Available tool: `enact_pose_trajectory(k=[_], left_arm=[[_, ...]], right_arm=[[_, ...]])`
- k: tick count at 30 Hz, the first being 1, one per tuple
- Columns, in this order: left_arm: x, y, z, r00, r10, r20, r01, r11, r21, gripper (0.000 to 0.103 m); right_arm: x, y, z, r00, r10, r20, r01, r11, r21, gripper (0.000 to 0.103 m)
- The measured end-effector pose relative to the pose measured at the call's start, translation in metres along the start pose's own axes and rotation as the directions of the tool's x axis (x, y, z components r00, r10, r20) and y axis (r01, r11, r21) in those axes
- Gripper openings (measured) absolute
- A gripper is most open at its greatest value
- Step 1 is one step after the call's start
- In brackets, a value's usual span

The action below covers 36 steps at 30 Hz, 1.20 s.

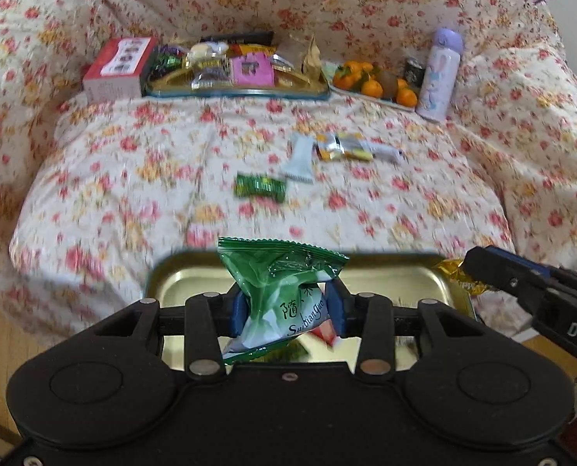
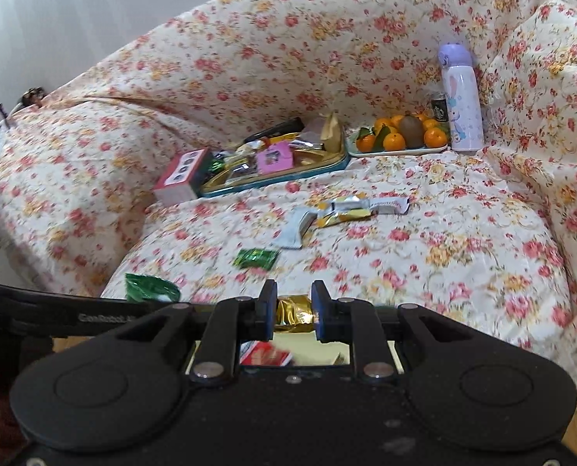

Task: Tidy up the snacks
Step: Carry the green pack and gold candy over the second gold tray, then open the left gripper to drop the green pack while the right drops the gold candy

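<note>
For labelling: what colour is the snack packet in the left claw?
Green and white crinkly plastic packet, clearest in the left wrist view.

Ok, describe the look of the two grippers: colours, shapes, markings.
Both match: the left gripper and right gripper have matte black bodies with two round raised discs, black linkage bars with silver rivets, and blue pads inside the fingers. White lettering marks their sides, only partly readable. No cables or sleeves show.

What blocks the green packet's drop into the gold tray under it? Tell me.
Nothing visible does. The left gripper holds the green packet directly above the gold tray. The right gripper, holding a gold-wrapped snack, sits off to the tray's right edge.
</note>
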<state>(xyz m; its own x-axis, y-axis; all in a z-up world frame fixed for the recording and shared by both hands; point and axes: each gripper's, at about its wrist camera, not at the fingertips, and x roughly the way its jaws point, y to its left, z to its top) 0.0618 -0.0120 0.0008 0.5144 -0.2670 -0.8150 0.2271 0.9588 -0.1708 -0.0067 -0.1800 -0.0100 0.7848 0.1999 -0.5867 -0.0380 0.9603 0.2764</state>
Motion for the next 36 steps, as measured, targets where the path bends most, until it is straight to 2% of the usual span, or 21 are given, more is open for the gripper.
enact_pose_trajectory(k=[8,14,23,36], left_arm=[[-0.007,0.005,-0.029,0.999,0.008,-0.049,-0.01,0.999,-0.049,0.049],[-0.003,-0.003,-0.044,0.997,0.041,-0.071,-0.043,0.999,-0.028,0.049],[0.007,-0.006,-0.057,0.99,0.035,-0.134,-0.041,0.998,-0.041,0.05],[0.0,-0.005,-0.06,0.992,0.047,-0.118,-0.053,0.997,-0.047,0.052]], right_arm=[[-0.029,0.009,-0.022,1.0,0.014,-0.015,-0.015,0.999,-0.029,0.021],[-0.027,0.009,-0.038,0.997,0.016,-0.073,-0.018,1.0,-0.02,0.021],[-0.021,0.009,-0.048,0.993,-0.002,-0.122,-0.001,1.0,-0.02,0.021],[-0.019,0.017,-0.053,0.987,0.027,-0.158,-0.033,0.999,-0.034,0.021]])
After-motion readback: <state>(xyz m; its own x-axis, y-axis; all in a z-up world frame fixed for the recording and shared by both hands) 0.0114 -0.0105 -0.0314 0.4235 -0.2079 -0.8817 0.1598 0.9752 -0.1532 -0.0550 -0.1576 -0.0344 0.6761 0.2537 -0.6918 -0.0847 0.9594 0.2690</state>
